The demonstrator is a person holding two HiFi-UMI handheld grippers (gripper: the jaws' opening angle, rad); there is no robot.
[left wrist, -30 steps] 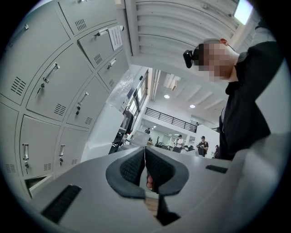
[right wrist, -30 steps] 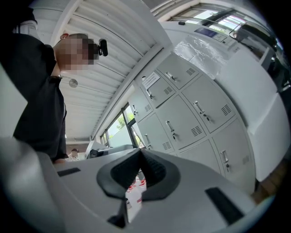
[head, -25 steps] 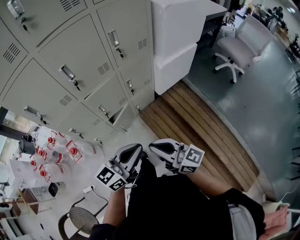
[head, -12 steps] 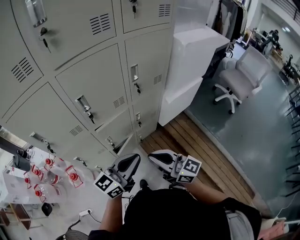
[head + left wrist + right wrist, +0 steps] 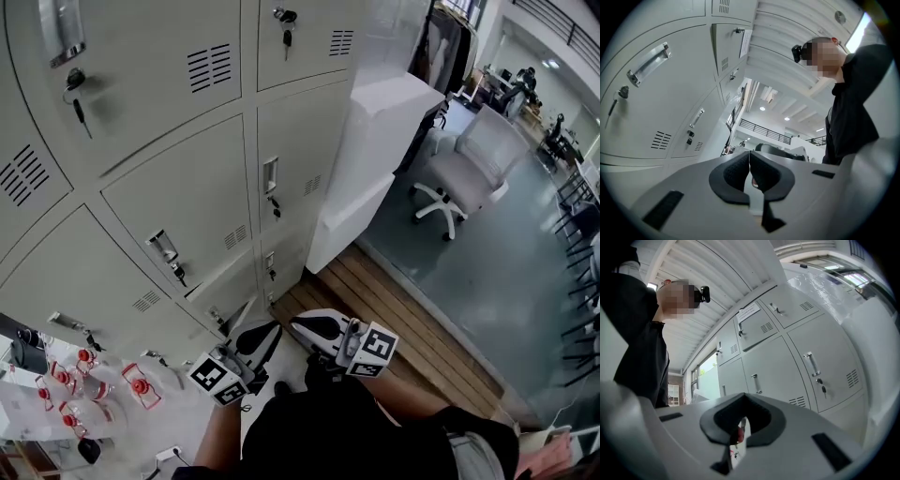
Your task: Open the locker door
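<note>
Several grey locker doors (image 5: 178, 202) filled the upper left of the head view, stacked in columns. Each carried a metal handle (image 5: 161, 246) and a vent slot, some with a key (image 5: 77, 105) hanging from the lock. Doors facing the camera looked closed. One low door (image 5: 239, 314) near the floor may have stood ajar, but it was too small and too close behind the grippers to tell. The bank stood ahead of and above both sets of fingers, apart from them, with no finger on any door or handle.

Left gripper (image 5: 265, 330): fingers pressed together, nothing between them; in its own view the lockers ran along the left.

Right gripper (image 5: 296, 324): fingers likewise closed and empty; in its own view the doors rose at centre and right.

Both grippers were held just beside each other, in front of the person's dark clothing (image 5: 328, 431).

Surroundings: white cabinet (image 5: 375, 122) at the right end of the lockers; office chair (image 5: 464, 173) beyond it; strip of plank floor (image 5: 403, 319); red-capped bottles (image 5: 84, 375) at lower left, partly cut by the frame. Topmost doors were cut off by the upper edge.
</note>
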